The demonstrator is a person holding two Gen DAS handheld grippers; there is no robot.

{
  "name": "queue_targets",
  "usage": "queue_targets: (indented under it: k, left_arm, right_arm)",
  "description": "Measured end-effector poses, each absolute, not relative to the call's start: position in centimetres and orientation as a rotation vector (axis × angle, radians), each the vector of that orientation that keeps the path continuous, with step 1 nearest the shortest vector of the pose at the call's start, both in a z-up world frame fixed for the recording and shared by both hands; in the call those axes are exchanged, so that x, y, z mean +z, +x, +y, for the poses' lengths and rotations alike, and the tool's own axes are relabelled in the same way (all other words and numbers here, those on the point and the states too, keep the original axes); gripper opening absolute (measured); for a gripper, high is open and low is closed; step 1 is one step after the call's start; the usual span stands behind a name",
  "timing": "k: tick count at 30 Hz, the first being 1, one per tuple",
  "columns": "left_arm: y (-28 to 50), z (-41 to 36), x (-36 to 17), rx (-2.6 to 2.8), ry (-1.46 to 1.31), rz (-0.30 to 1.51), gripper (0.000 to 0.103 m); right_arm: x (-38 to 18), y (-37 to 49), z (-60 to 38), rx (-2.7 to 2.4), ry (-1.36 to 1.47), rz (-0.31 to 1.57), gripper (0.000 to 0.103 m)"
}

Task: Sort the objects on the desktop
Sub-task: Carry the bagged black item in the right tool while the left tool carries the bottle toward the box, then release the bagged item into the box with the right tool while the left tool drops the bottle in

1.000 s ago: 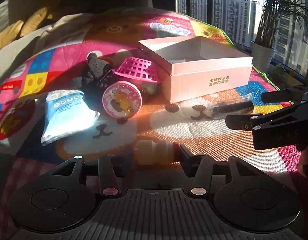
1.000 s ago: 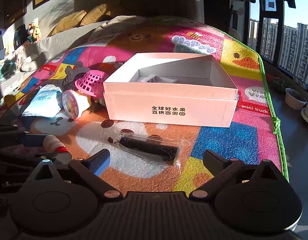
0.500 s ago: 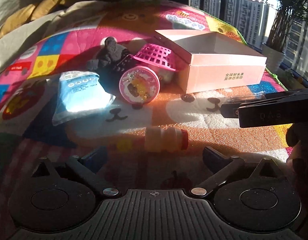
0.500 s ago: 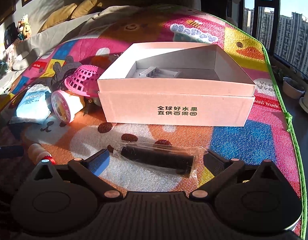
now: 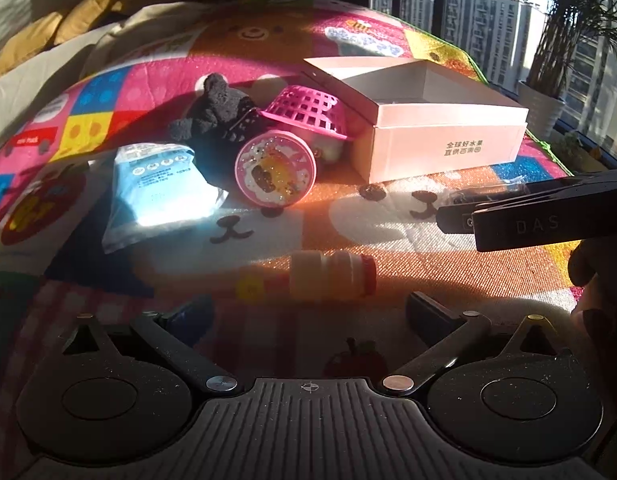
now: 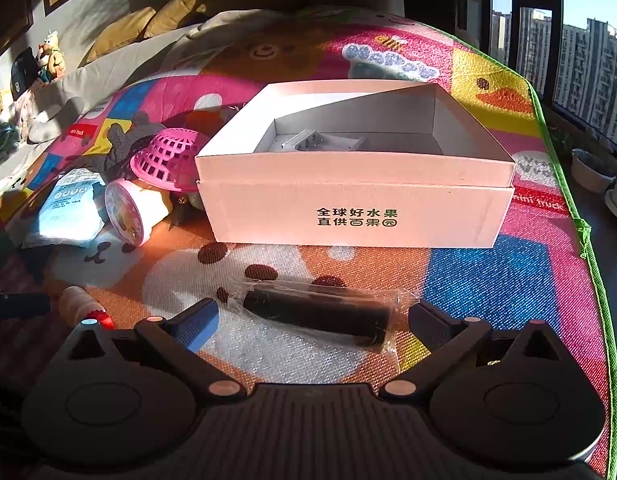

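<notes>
1. Both grippers have drawn in since the earlier frames: the left gripper (image 5: 308, 312), a second ago closed on the small bottle (image 5: 332, 276), now stands spread with the bottle lying loose on the mat (image 5: 388, 216) just ahead of its fingertips.
2. Right gripper (image 6: 312, 316) has closed the distance to the wrapped black tube (image 6: 320, 314); its jaws are wide apart and empty, and the tube now sits between the fingertips.
3. Key relation: the tube's long axis runs crosswise, fingertip to fingertip, slightly tilted down to the right. Judged: closing as-is would pinch it end to end; a wrist turn would grip across its width.
4. Bottle lies on its side, red cap to the right, also crosswise to the left jaws. Left hand is the nearer one to it.
5. Pink box (image 6: 484, 208) stands open, directly beyond the tube; a pale grey tray-like item (image 6: 308, 142) lies inside, otherwise mostly bare.
6. Overturned pink basket (image 5: 308, 110) covers something; contents unclear.
</notes>
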State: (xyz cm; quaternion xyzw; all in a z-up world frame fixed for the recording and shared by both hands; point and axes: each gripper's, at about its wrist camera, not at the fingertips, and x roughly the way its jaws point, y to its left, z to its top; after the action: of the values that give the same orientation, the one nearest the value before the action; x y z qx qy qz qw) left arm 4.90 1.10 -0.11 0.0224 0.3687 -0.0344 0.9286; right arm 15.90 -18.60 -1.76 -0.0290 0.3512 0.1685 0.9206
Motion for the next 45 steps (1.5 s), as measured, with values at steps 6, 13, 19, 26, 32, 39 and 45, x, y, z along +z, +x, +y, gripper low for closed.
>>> queue_targets:
  k: [6,13,19,26,32,39,45]
  left_arm:
    - [4.8,1.3,-0.1,-0.069,0.027,0.745,0.103]
    - [4.4,1.2,1.0,-0.077,-0.012,0.683,0.103]
    - [5.3,0.2,1.0,-0.081,0.044,0.693,0.079]
    - [5.4,-0.2,0.8,-0.093,0.062,0.694,0.067]
    - [4.6,-0.7,1.4,-0.115,0.093,0.684,0.048]
    - [1.9,-2.0,4.5,-0.159,0.147,0.588,0.048]
    - [0.9,-3.3,8.4,-0.181,0.191,0.457,0.048]
  right_arm:
    - [-1.6,15.7,-18.6,0.335,-0.072,0.7,0.087]
    - [-0.1,13.8,-20.5,0.363,-0.084,0.666,0.083]
    - [1.1,11.3,-22.2,0.395,-0.132,0.631,0.083]
    - [0.7,10.3,-22.5,0.4,-0.15,0.637,0.083]
    - [1.6,8.9,-23.0,0.39,-0.159,0.609,0.083]
    - [4.2,6.6,-23.8,0.385,-0.191,0.527,0.083]
    - [7.4,5.3,-24.2,0.386,-0.202,0.42,0.083]
